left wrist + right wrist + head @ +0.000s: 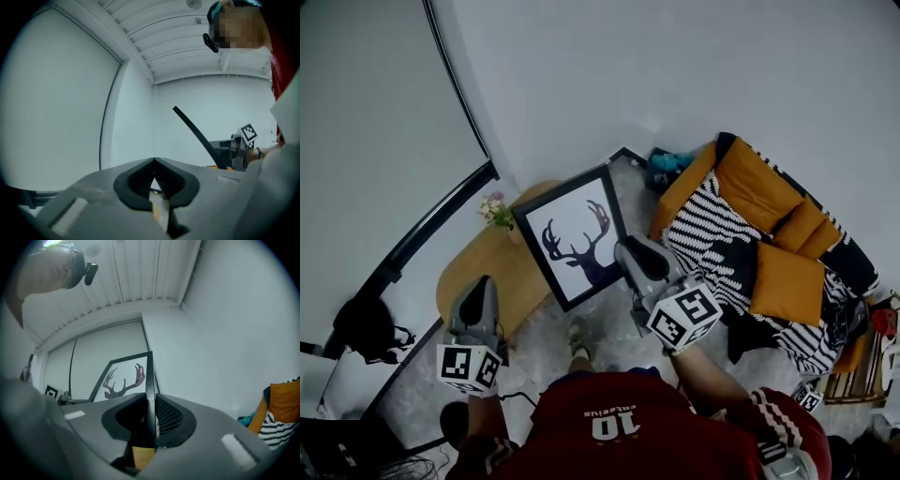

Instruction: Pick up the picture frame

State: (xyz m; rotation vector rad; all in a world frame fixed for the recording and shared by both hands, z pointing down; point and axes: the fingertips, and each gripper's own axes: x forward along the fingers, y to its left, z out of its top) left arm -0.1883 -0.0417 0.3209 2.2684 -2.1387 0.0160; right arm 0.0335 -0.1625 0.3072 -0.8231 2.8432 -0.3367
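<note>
1. The right gripper (630,255) is clenched on the right edge of the picture frame (574,236).
2. The frame is tilted over the edge of the wooden table (487,277), at 10 o'clock from this gripper.
3. The left gripper (478,298), at 7 o'clock from the frame, has its jaws together, with nothing between them.

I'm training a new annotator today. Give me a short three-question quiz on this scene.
1. Which one clamps the picture frame? A) left B) right C) neither
2. True or false: the left hand-held gripper has its jaws wide apart.
3. Fill in: the flowers stand on a ___ table.
Key: 1 B, the right hand-held gripper; 2 false, they are shut; 3 wooden.
</note>
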